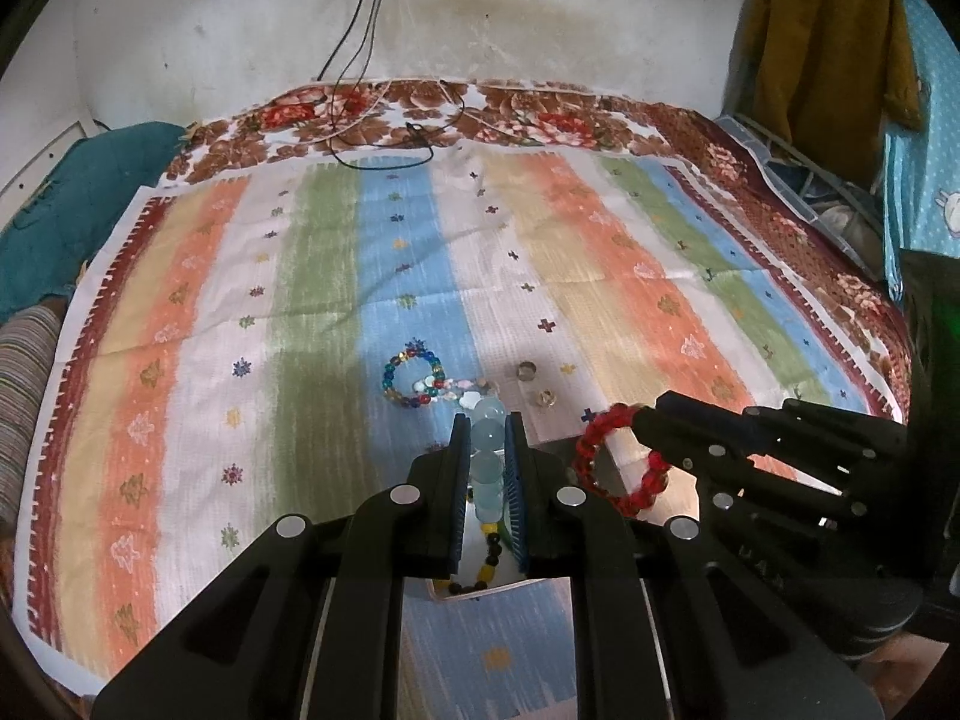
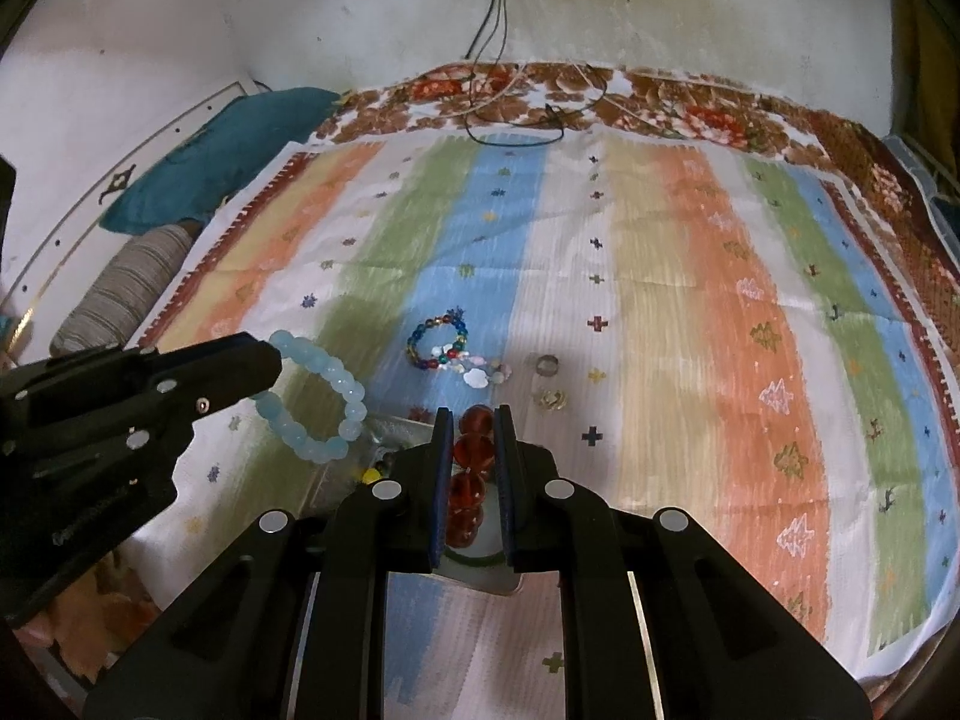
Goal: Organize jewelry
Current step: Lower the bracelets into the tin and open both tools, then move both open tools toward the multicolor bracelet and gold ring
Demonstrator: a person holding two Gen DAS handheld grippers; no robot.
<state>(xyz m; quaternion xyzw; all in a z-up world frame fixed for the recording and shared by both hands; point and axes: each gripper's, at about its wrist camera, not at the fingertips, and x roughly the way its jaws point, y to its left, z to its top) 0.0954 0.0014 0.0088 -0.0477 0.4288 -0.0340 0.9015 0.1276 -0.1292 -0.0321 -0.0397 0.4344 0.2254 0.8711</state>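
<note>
Clamped between the left gripper (image 1: 487, 429) pads, the pale blue bead bracelet (image 2: 318, 399) hangs over a clear tray (image 2: 384, 429); the right gripper (image 2: 474, 420) pinches the red bead bracelet (image 1: 618, 459). Both look light, floppy and slippery, best held across the beads.

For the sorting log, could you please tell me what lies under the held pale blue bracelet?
Beneath the pale blue bracelet a clear container holds a dark-and-yellow beaded strand. The left hand-held gripper covers the rest of its contents.
</note>
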